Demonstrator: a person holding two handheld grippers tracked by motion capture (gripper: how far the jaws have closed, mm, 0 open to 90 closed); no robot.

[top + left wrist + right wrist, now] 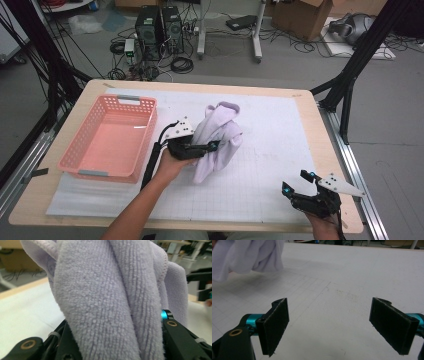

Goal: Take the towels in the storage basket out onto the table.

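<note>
A lavender towel (220, 132) hangs bunched and lifted off the white mat near the table's middle. My left gripper (214, 145) points right and is shut on the towel's lower half. In the left gripper view the towel (107, 297) fills the gap between the two black jaws and hides their pads. At the front right corner my right gripper (299, 181) hovers open with nothing between its fingers. The right gripper view has the right gripper (330, 301) wide apart over the bare mat, with the towel (247, 255) at top left.
An empty pink plastic basket (146, 140) sits on the left of the table, just beside my left hand. A white grid mat (270, 125) covers the wooden tabletop. Behind the table the floor holds computer towers, cables and boxes.
</note>
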